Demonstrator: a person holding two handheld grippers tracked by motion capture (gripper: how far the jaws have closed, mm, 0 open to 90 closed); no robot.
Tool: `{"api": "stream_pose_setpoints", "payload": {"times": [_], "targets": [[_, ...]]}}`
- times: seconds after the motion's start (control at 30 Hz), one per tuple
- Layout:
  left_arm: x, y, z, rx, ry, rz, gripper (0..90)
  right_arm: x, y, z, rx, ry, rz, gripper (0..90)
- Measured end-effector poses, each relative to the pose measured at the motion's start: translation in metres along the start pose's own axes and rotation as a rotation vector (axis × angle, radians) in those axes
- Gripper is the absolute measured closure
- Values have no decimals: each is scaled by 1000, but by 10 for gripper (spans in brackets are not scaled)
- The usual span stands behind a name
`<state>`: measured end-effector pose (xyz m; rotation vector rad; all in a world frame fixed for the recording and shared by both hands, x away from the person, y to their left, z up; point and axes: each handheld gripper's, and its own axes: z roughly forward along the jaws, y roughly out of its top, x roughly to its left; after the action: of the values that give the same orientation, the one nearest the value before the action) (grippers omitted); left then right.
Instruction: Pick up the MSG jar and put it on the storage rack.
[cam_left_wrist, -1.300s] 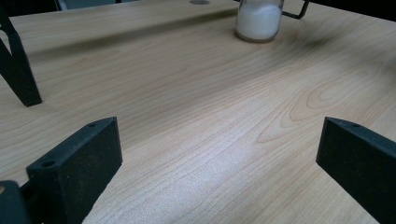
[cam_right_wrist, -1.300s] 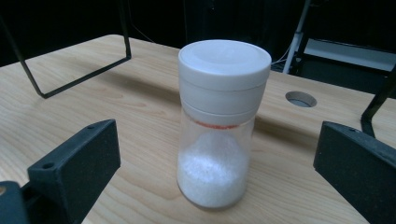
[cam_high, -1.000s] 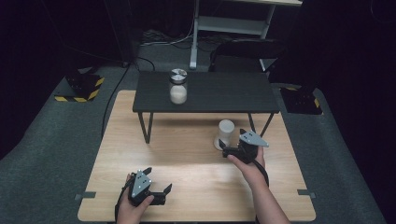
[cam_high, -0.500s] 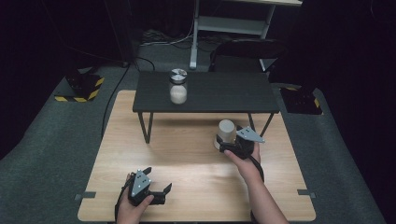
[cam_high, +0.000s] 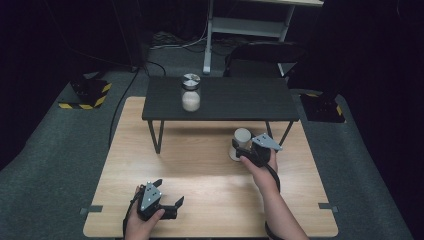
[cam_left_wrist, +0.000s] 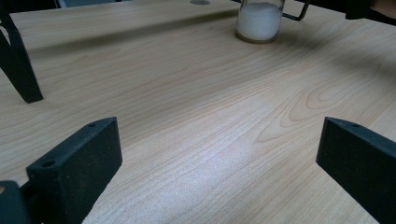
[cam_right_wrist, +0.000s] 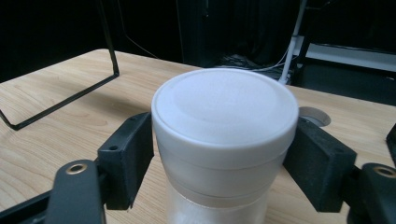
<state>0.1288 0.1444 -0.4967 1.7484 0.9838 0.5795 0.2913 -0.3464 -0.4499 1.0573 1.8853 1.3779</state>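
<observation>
A jar with a white lid (cam_high: 242, 141) stands on the wooden table (cam_high: 200, 165), in front of the low black table's right leg. My right gripper (cam_high: 240, 150) reaches it from the near side. Its jaws have just been closing, and their pads (cam_right_wrist: 128, 154) press on both sides of the white lid (cam_right_wrist: 224, 112). My left gripper (cam_high: 170, 192) rests on the wood near the front edge, jaws wide open around bare table (cam_left_wrist: 219, 154). The same jar (cam_left_wrist: 259, 21), with white powder inside, stands far ahead of it.
A low black table (cam_high: 240, 100) stands across the back of the wooden one. It carries a second glass jar (cam_high: 190, 95) with a metal lid and white contents. Grey carpet surrounds the table, with black-and-yellow blocks (cam_high: 87, 95) at the left.
My right gripper has edged forward around the white-lidded jar and its jaws have closed onto the lid. The left gripper has stayed where it was.
</observation>
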Motion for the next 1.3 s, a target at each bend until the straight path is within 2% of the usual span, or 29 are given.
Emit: {"api": "stream_pose_setpoints", "payload": {"times": [0.07, 0.73, 1.3], "targets": [[0, 0, 0, 0, 0, 2, 3, 2, -3, 1, -9, -11, 0, 331], [-1, 2, 1, 9, 2, 8, 3, 3, 3, -3, 6, -6, -5, 337], [-1, 4, 2, 19, 1, 11, 3, 6, 1, -36, -24, 1, -19, 337]]}}
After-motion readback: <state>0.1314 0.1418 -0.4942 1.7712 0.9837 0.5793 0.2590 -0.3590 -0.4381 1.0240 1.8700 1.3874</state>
